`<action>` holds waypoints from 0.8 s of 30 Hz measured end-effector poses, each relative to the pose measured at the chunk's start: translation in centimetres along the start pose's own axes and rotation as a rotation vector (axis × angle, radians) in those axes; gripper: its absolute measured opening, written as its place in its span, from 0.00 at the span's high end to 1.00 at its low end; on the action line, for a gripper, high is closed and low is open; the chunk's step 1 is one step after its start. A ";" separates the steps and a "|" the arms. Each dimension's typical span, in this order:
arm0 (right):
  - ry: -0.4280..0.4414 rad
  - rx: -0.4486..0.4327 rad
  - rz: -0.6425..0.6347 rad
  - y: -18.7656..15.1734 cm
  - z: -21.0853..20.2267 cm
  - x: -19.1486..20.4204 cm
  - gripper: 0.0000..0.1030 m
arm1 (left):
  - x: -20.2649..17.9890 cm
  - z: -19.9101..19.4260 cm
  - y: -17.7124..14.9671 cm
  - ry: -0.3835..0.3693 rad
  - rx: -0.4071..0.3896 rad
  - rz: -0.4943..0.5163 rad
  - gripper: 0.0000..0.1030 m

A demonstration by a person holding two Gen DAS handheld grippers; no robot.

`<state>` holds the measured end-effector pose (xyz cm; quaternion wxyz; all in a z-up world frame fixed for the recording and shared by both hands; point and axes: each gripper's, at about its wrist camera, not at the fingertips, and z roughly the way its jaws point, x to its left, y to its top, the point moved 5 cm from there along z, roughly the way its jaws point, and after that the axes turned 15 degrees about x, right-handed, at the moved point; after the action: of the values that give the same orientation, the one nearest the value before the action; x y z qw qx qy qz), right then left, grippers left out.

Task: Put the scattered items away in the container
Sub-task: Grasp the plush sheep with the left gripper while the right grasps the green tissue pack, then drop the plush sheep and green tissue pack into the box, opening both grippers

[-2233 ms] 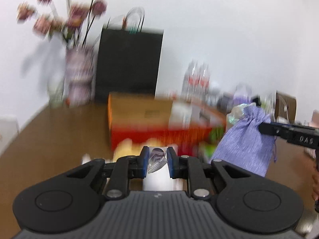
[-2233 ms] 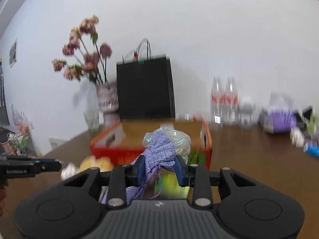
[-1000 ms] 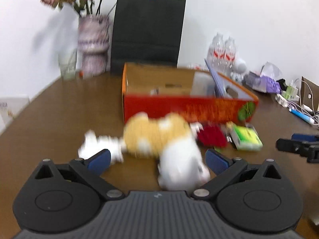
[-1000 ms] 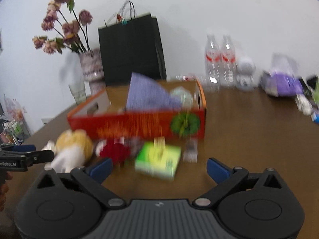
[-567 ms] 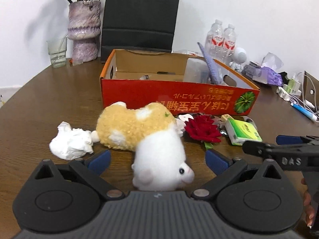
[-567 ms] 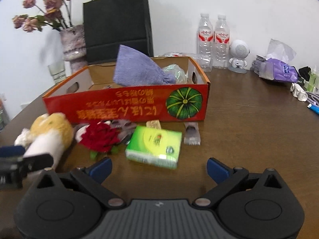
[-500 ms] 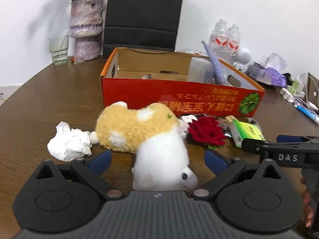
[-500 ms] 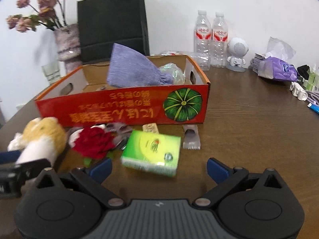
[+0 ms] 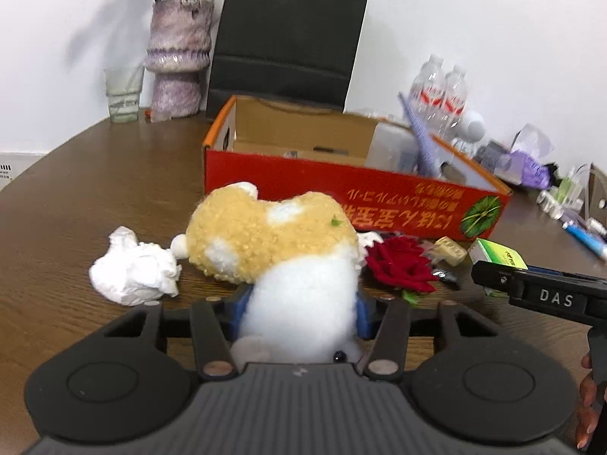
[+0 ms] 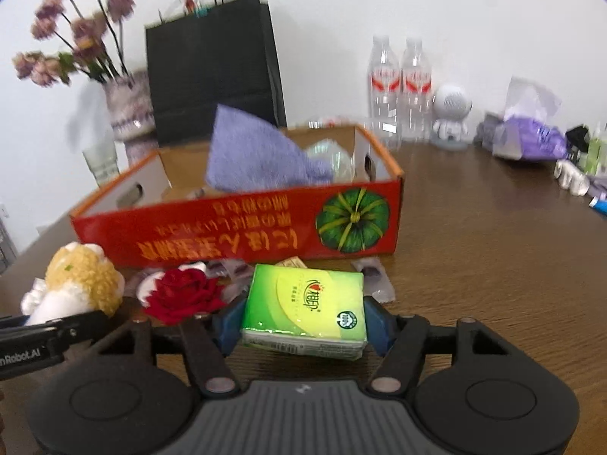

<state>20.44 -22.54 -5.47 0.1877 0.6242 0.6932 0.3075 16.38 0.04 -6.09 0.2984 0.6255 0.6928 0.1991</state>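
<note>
My left gripper [image 9: 301, 309] is shut on the white head of a yellow and white plush toy [image 9: 273, 242] lying on the brown table in front of the red cardboard box [image 9: 341, 185]. My right gripper [image 10: 303, 322] is shut on a green tissue pack [image 10: 305, 305] just in front of the same box [image 10: 235, 227]. A purple cloth pouch [image 10: 258, 161] and a clear plastic bag [image 10: 334, 159] sit inside the box. A red rose [image 10: 182, 295], a crumpled white tissue [image 9: 132, 271] and small wrappers [image 10: 373, 278] lie on the table by the box.
A black paper bag [image 10: 212, 64] and a vase of flowers [image 10: 129, 113] stand behind the box. Water bottles [image 10: 398, 87], a white robot figure [image 10: 451, 113], a purple tissue pack [image 10: 531, 136] and small items crowd the right side. A glass [image 9: 123, 93] stands at the back left.
Both grippers have closed from wide open: the left onto the plush toy's head, the right onto the green tissue pack. Earlier the purple pouch and a small packet went into the box.
</note>
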 end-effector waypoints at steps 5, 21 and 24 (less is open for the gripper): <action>0.047 -0.047 -0.019 -2.1 -4.0 0.3 0.38 | -0.4 -3.8 -1.5 -0.059 -0.031 0.033 0.49; 0.067 -0.101 -0.102 -0.3 -7.9 0.8 0.38 | -2.4 -7.2 2.2 -0.092 -0.108 0.148 0.49; 0.037 -0.141 -0.129 3.9 -7.7 0.8 0.38 | -2.7 -7.0 6.6 -0.043 -0.155 0.166 0.49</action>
<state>18.25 -23.11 2.91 0.2379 0.5576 0.7120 0.3542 16.77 -1.01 3.77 0.3430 0.6598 0.6148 0.2627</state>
